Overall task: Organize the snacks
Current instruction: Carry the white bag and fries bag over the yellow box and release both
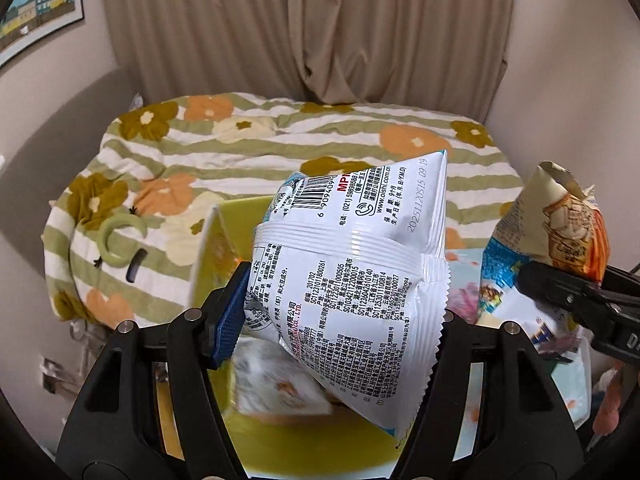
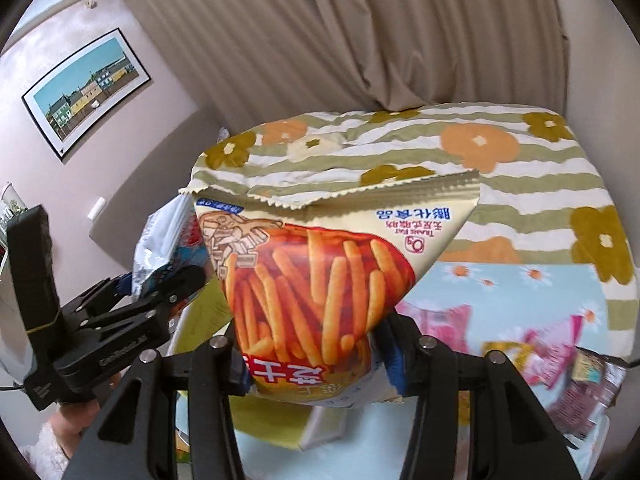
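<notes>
Gripping a white snack bag (image 1: 352,292), your left tongs (image 1: 340,320) held it above the yellow-green bin (image 1: 320,452). Your right tongs (image 2: 316,364) clamped a fries bag (image 2: 320,280) just beside it, over the light-blue tray (image 2: 520,280). Beyond lay open flowered bedspread (image 1: 280,140), ending at curtain (image 1: 320,28).

Left gripper (image 1: 340,316) clamps white snack bag (image 1: 352,280) above yellow-green bin (image 1: 240,216)

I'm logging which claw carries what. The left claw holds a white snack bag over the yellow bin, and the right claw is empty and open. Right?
Not quite. The right claw is not empty: it is shut on an orange fries-picture snack bag, as the right wrist view shows. The rest stands: the left claw holds the white snack bag over the yellow bin.
</notes>
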`<action>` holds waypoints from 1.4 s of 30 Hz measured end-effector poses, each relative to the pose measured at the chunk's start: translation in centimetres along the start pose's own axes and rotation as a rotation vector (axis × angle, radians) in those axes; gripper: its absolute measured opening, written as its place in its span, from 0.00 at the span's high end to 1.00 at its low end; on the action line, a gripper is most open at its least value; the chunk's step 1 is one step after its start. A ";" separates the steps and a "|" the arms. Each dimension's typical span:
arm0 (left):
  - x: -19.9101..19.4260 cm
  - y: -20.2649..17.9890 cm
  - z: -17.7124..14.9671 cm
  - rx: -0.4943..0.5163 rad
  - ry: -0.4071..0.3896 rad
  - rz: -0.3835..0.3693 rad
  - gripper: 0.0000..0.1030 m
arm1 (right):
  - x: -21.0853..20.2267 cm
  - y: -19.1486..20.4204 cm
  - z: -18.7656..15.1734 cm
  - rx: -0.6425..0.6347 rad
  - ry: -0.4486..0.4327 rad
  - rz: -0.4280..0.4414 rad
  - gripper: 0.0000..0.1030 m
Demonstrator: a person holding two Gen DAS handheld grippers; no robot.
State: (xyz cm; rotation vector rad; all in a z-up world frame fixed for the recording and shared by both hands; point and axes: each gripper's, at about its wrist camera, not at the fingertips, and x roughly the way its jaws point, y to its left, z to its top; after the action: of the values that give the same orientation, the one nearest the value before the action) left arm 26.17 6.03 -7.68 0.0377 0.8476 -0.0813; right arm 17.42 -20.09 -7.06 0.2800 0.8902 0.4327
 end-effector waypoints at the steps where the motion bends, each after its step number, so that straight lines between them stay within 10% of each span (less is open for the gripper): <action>1: 0.9 0.7 0.4 0.004 0.011 -0.002 0.40 | 1.0 0.6 0.3 0.000 0.008 -0.001 0.56; 7: 6.4 3.6 2.3 0.043 0.067 -0.046 0.34 | 4.2 2.0 0.9 0.026 0.042 -0.030 0.56; 9: 7.9 4.1 2.5 0.066 0.086 -0.050 0.01 | 5.3 2.2 0.9 0.044 0.056 -0.048 0.56; 35: 3.7 8.9 -4.0 -0.053 0.124 0.066 0.00 | 11.6 6.2 2.1 -0.120 0.193 -0.032 0.54; 39: 3.3 9.7 -4.5 -0.075 0.131 0.080 0.00 | 12.1 6.4 1.8 -0.119 0.191 -0.009 0.05; 42: 2.8 10.0 -5.0 -0.081 0.131 0.086 0.00 | 11.2 6.4 0.9 -0.123 0.158 -0.006 0.01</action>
State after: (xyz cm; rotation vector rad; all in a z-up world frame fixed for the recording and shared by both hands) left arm 25.18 16.20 -13.09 0.0038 0.9787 0.0365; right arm 22.79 -9.19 -11.60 0.1312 1.0136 0.5072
